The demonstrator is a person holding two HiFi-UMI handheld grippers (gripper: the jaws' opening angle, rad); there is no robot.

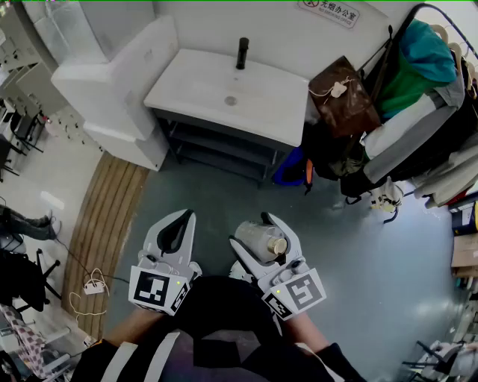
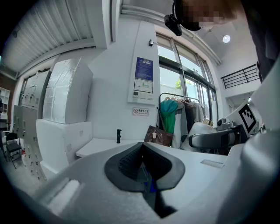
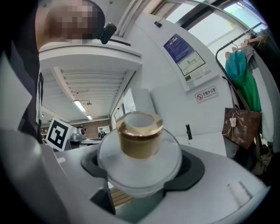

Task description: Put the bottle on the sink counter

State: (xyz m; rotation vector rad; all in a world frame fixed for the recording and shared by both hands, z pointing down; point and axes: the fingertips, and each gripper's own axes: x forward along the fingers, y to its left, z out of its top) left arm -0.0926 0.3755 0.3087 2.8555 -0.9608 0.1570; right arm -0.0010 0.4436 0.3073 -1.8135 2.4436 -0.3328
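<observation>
While your right gripper has its jaws clamped on the bottle | sink surface well ahead | left gripper jaws together, empty | to do: carry, set down

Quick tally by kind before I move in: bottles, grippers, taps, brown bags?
bottle: 1
grippers: 2, the left gripper and the right gripper
tap: 1
brown bag: 1
Total: 5

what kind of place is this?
Probably a wash corner in an office or workshop rather than a home. It has a white sink counter with a black faucet, a loaded coat rack and a no-smoking sign on the wall.
</observation>
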